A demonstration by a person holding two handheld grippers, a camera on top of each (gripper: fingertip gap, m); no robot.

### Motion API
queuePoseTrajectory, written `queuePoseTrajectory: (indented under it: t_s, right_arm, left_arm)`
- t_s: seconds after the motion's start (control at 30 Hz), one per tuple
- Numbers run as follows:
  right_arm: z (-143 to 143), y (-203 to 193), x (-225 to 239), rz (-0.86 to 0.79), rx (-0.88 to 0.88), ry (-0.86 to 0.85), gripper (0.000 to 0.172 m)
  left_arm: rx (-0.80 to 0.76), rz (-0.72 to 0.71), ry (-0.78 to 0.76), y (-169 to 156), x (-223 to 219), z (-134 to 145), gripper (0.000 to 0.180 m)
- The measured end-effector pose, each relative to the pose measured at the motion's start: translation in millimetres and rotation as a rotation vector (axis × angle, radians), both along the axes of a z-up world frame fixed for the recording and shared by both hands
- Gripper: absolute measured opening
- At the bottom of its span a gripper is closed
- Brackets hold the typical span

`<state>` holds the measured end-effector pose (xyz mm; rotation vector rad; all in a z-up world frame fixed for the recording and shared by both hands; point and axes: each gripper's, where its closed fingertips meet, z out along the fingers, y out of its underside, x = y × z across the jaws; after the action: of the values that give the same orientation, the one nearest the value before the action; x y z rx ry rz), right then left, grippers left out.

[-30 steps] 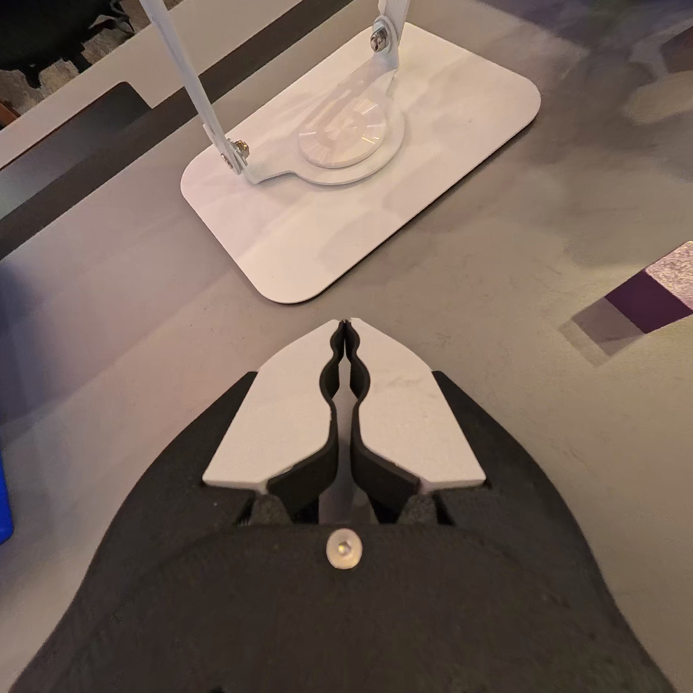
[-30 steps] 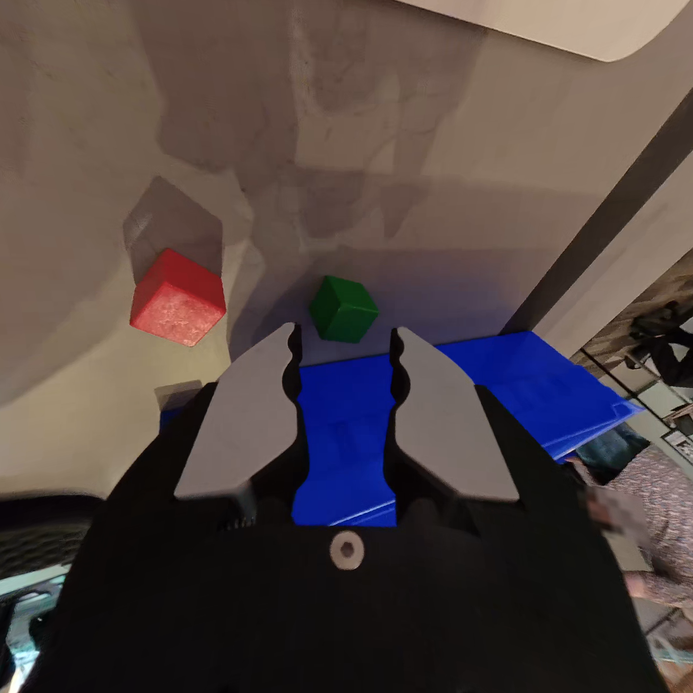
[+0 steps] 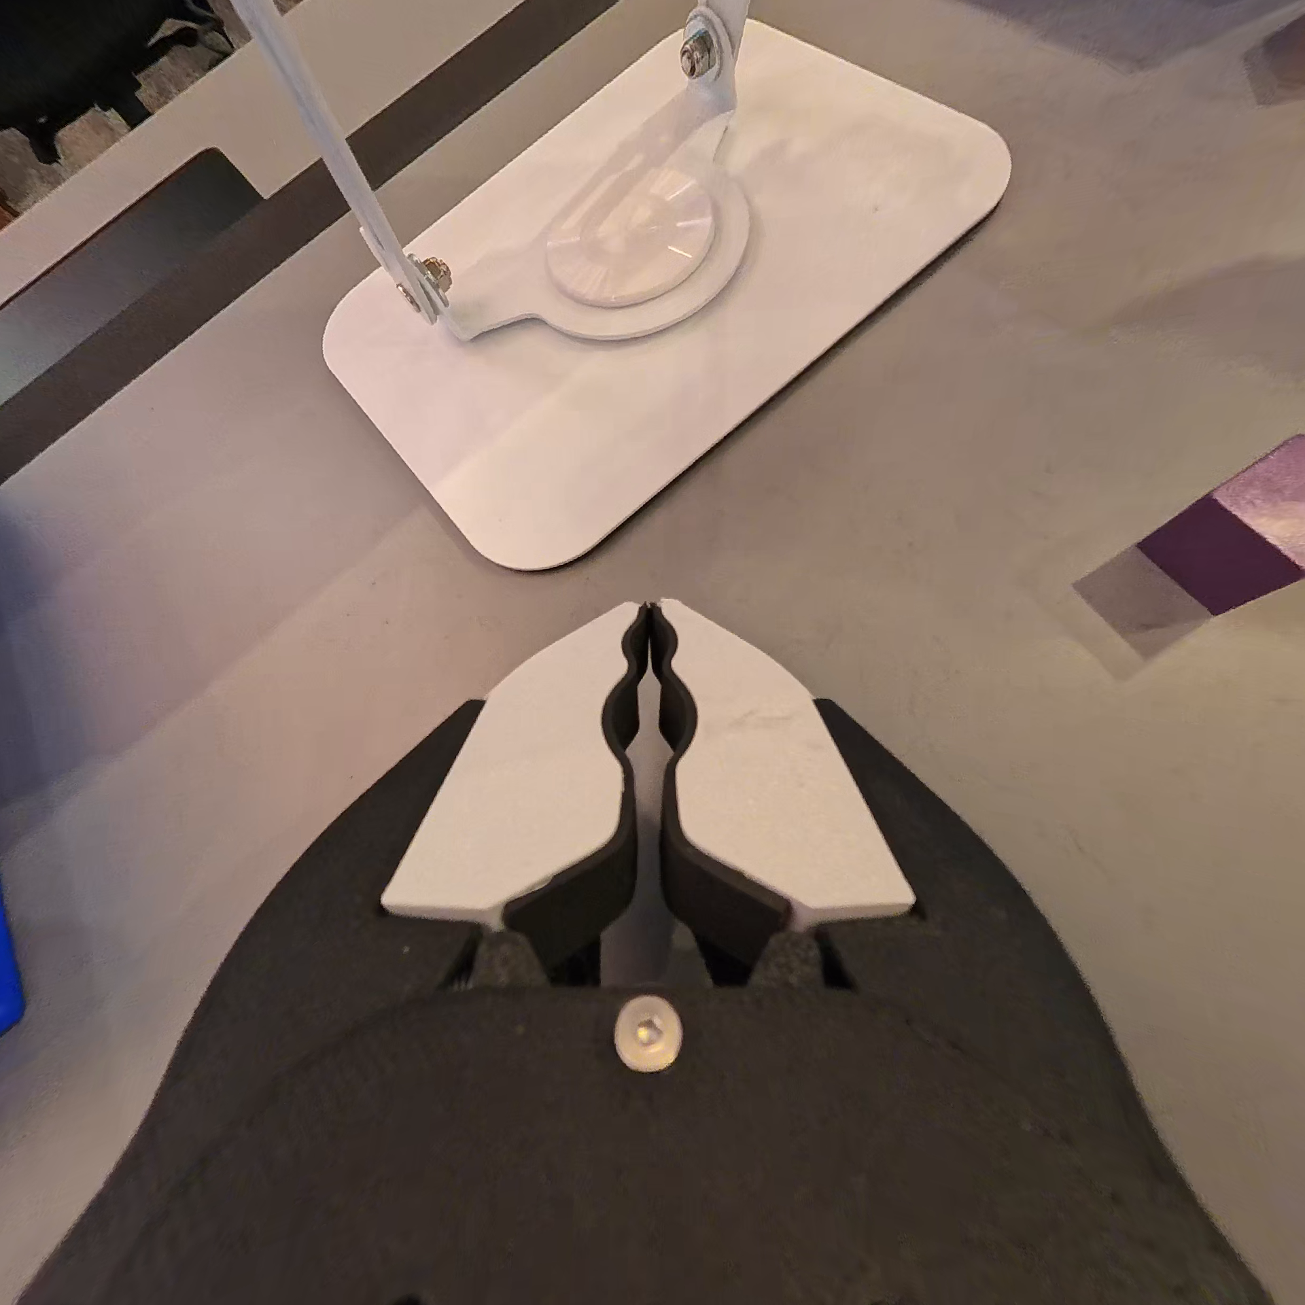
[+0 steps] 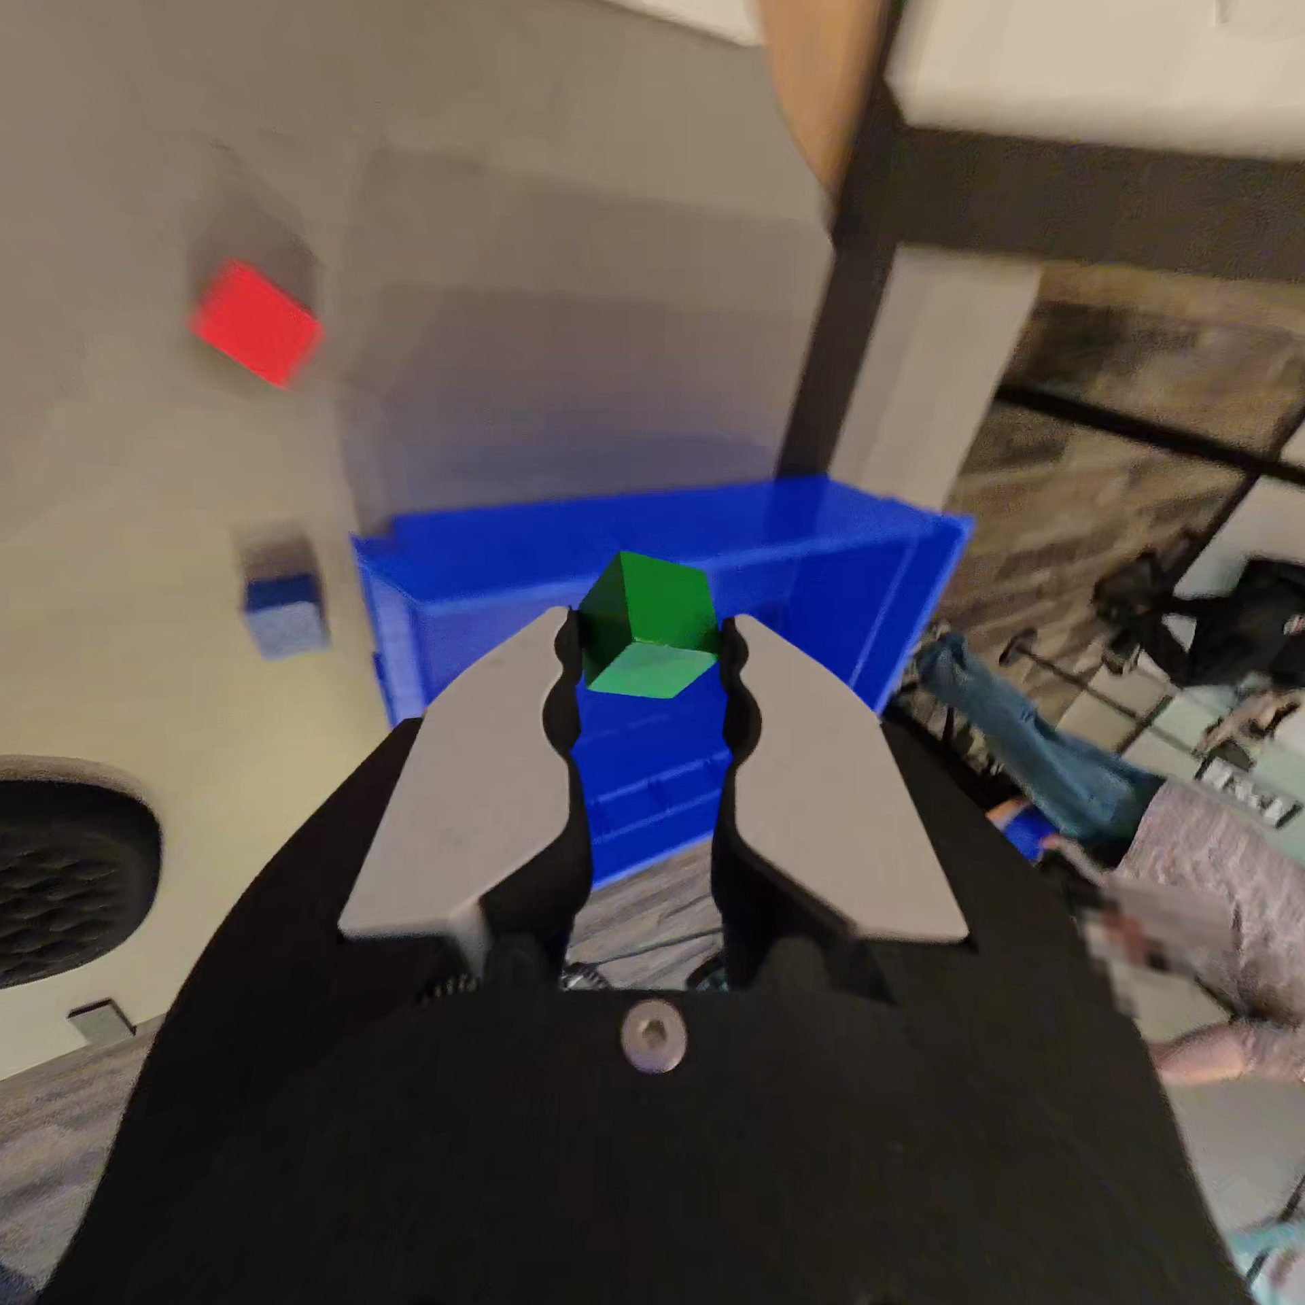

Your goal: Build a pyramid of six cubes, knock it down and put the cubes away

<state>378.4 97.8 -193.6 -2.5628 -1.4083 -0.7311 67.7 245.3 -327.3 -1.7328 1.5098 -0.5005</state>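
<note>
- Two grippers: right gripper (image 4: 650, 628) pinches a green cube (image 4: 646, 621) over the blue bin (image 4: 847, 565).
- Left gripper (image 3: 651, 609) is fully closed, holding nothing.
- Red cube (image 4: 255, 321) lies far left.

- The left gripper (image 3: 648, 606) hovers low over the table, its white fingers pressed together at the tips, nothing between them.
- The right gripper (image 4: 650, 625) is raised, both pads clamping a green cube (image 4: 646, 621) at the fingertips.
</note>
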Motion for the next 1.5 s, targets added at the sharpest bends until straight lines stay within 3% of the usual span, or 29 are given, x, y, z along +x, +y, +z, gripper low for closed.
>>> queuePoseTrajectory:
  t_s: [0.1, 0.2, 0.4, 0.53, 0.67, 0.77, 0.93, 1.03, 1.13, 1.23, 1.5]
  right_arm:
    - [4, 3, 59, -0.148, 0.040, 0.007, 0.038]
    - [-26, 6, 103, -0.280, 0.000, 0.031, 0.039]
    - [-103, 20, 137, -0.430, -0.086, 0.121, 0.039]
    - [-132, 35, 141, -0.445, -0.083, 0.182, 0.039]
    - [-135, 47, 147, -0.449, -0.040, 0.176, 0.047]
    - [-107, 48, 151, -0.454, 0.058, 0.155, 0.061]
    - [-46, 5, 89, -0.293, 0.141, 0.285, 0.054]
    - [-38, -44, 27, -0.106, 0.102, 0.401, 0.047]
    - [-59, -91, -19, 0.032, 0.006, 0.459, 0.045]
    - [-91, -116, -28, 0.073, -0.050, 0.410, 0.047]
    - [-131, -120, -10, 0.042, -0.060, 0.352, 0.053]
  left_arm:
    - [0.007, 0.002, 0.006, 0, 0, -1, 0.000]
    - [0.014, 0.005, 0.009, 0, 0, -1, 0.000]
    - [0.026, 0.006, 0.022, 0, 0, -2, 0.000]
    - [0.020, 0.007, 0.021, 1, 0, -2, 0.000]
    - [0.019, 0.007, 0.031, 1, 0, -4, 0.000]
    - [0.022, 0.006, 0.036, 1, 0, -4, 0.000]
    - [0.017, 0.002, 0.033, 0, 0, -4, 0.000]
    - [0.017, -0.001, 0.035, 0, 1, -4, 0.000]
    - [0.028, -0.001, 0.043, 0, 1, -5, 0.000]
    - [0.045, 0.004, 0.055, 0, 0, -6, 0.000]
    - [0.097, 0.005, 0.093, 0, 1, -10, 0.000]
